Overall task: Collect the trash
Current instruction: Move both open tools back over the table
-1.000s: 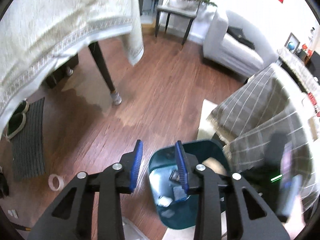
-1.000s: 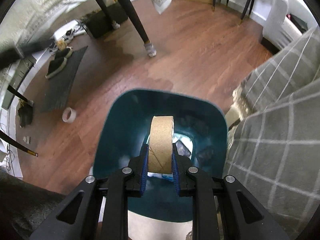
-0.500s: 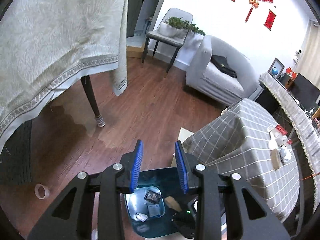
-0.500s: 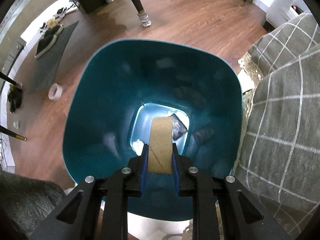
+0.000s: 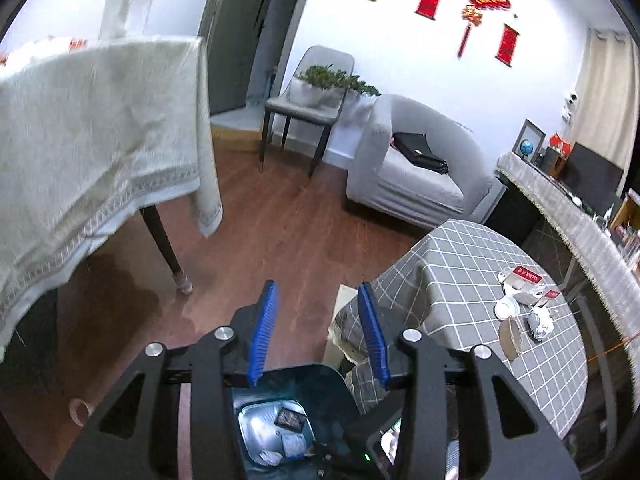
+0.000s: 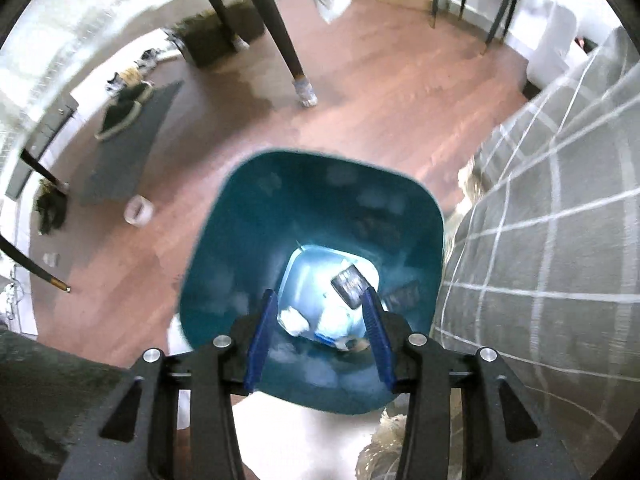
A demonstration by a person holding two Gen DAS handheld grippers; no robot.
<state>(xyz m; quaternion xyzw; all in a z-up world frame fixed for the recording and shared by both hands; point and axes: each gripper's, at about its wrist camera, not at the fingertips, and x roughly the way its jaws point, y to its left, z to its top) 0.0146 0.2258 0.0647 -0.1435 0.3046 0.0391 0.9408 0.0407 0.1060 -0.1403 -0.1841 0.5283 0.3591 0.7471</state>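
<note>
My right gripper (image 6: pixel 320 292) hangs over the teal bin (image 6: pixel 240 208), pointing down into it; its jaws are opening and nothing is between them. A dark packet (image 6: pixel 350 282) and white crumpled scraps (image 6: pixel 296 320) lie on the bin's pale bottom. My left gripper (image 5: pixel 317 286) is held higher above the bin (image 5: pixel 320 380), jaws opening, empty. On the grey checked table (image 5: pixel 460 280) to the right lie a cardboard roll (image 5: pixel 510 336), a crumpled foil wad (image 5: pixel 540 320) and red-labelled packets (image 5: pixel 524 274). A tape roll (image 6: pixel 138 210) lies on the floor at left.
A table under a white cloth (image 5: pixel 100 140) with a dark leg (image 5: pixel 164 248) stands at left. A grey sofa (image 5: pixel 408 176) and a chair (image 5: pixel 304 108) line the far wall. A dark mat with shoes (image 6: pixel 128 136) lies on the wooden floor.
The right gripper opened and the cardboard roll it held is gone from its jaws, dropped into the bin. The left gripper rose, tilted up and widened.
</note>
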